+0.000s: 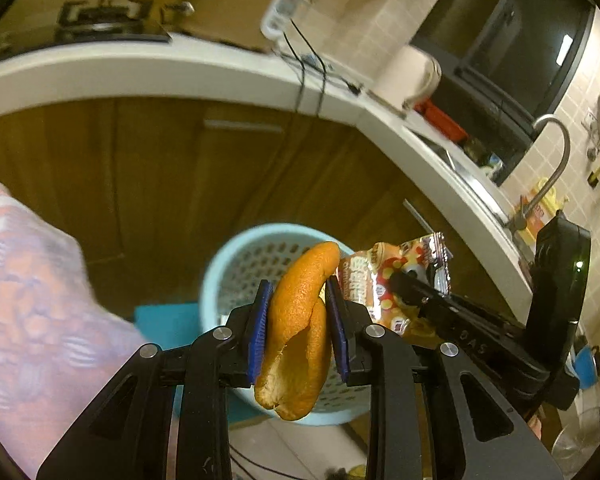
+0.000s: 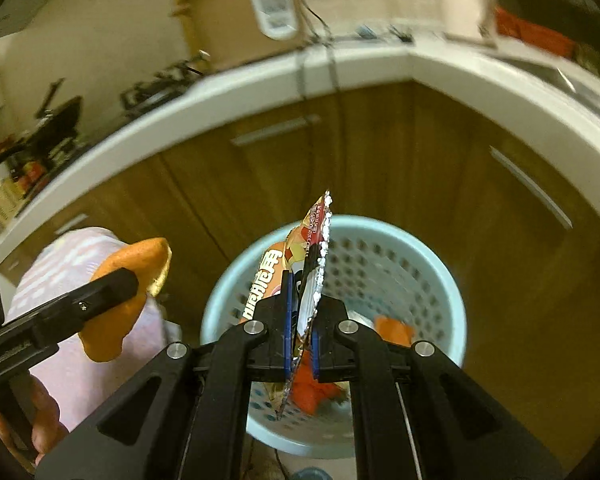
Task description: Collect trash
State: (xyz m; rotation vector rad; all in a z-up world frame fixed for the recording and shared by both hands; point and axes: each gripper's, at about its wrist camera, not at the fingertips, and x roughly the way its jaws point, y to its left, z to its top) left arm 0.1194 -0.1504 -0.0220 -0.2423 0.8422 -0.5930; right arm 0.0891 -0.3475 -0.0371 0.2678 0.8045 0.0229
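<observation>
Above the pale blue basket (image 2: 440, 276), the left gripper (image 1: 298, 300) jaws pinch a soft, light orange peel (image 1: 300, 320) mid-length, while the right gripper (image 2: 300, 312) jaws clamp a thin, probably slippery foil wrapper (image 2: 314, 256) edgewise

One peel (image 1: 296, 328), one wrapper (image 1: 396, 280), one basket (image 2: 440, 280), seemingly.

We see our right gripper (image 2: 300, 320) clamped on a foil snack wrapper (image 2: 310, 264) above the pale blue perforated bin (image 2: 432, 280). At left, our left gripper (image 2: 112, 288) carries orange peel (image 2: 140, 260).
</observation>
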